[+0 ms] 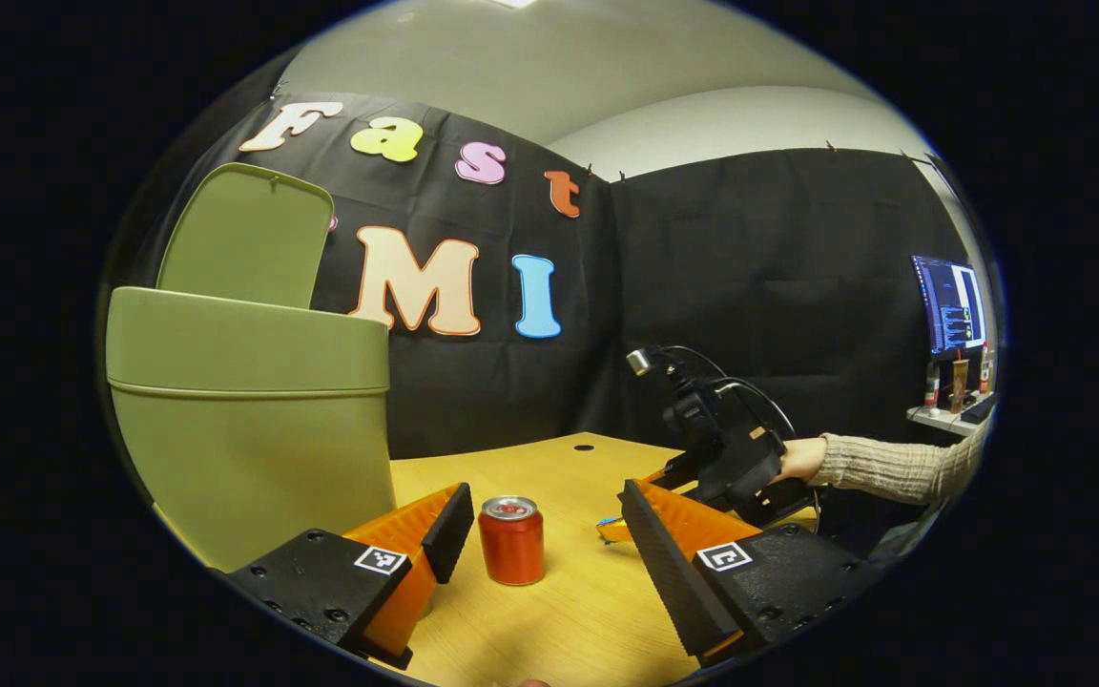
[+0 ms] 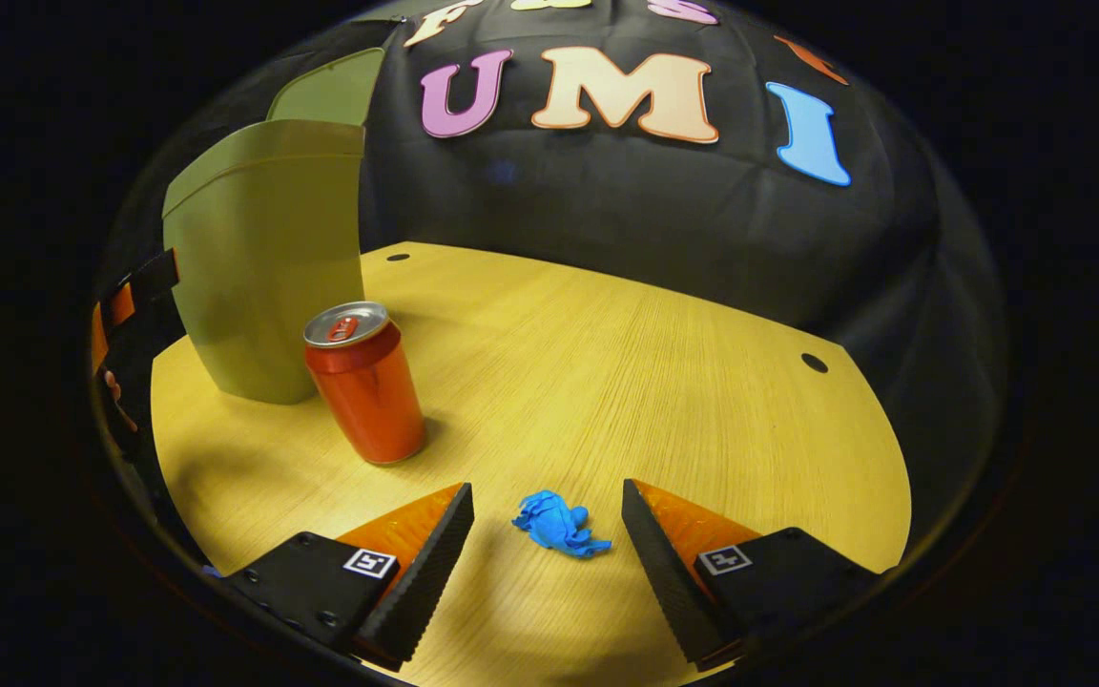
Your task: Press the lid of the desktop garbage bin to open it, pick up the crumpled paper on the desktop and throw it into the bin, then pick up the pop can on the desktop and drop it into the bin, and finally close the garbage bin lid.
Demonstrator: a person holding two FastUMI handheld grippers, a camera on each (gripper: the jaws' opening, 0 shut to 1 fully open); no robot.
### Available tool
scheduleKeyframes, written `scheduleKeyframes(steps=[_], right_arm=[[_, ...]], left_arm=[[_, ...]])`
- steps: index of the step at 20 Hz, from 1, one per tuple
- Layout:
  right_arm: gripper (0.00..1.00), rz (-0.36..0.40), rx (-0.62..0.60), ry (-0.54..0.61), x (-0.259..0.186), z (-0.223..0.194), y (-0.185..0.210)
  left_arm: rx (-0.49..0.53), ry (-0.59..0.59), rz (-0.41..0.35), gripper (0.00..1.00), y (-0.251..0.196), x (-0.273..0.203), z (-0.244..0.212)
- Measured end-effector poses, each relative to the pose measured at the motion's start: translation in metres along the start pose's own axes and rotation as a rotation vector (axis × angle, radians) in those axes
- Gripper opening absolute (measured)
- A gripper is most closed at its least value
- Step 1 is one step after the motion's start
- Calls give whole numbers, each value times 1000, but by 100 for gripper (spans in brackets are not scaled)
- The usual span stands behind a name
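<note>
Bin (image 2: pixel 268 267) lid (image 1: pixel 249 234) up, you are on the paper step — your right gripper (image 2: pixel 548 534) hangs spread around the crumpled paper (image 2: pixel 557 523) near the desk's (image 2: pixel 654 382) front edge. Lower, then close. Your left gripper (image 1: pixel 540 534), fingers apart, frames the pop can (image 1: pixel 511 539).

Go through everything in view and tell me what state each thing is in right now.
Garbage bin: upright on the table, lid open.
Pop can: upright on the table, not gripped.
Crumpled paper: on the table between the right gripper's fingers, untouched.
Left gripper: open, the can between its fingers.
Right gripper: open.
</note>
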State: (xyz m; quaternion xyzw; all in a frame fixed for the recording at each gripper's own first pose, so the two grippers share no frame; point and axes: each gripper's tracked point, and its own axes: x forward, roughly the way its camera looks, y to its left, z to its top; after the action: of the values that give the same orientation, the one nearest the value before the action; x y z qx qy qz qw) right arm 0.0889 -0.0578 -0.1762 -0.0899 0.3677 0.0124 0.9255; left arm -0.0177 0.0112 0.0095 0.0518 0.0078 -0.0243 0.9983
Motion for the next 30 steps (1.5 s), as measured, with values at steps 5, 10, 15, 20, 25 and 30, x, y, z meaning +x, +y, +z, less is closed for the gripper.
scheduleKeyframes(steps=[5,10,15,20,25,30], right_arm=[[99,29,70,93,10,-11,2],[58,30,104,132,15,-18,1],[22,24,122,123,14,-16,2],[18,33,167,53,-5,13,-4],[17,53,197,-72,-39,81,-4],[17,91,124,-209,-82,169,18]], left_arm=[[-8,2,1,94,2,0,0],[-17,-9,-12,94,0,0,2],[-28,1,-10,94,2,1,-1],[-42,19,-5,94,6,3,-5],[-51,40,-19,95,1,3,-11],[-52,53,-23,95,0,2,-14]])
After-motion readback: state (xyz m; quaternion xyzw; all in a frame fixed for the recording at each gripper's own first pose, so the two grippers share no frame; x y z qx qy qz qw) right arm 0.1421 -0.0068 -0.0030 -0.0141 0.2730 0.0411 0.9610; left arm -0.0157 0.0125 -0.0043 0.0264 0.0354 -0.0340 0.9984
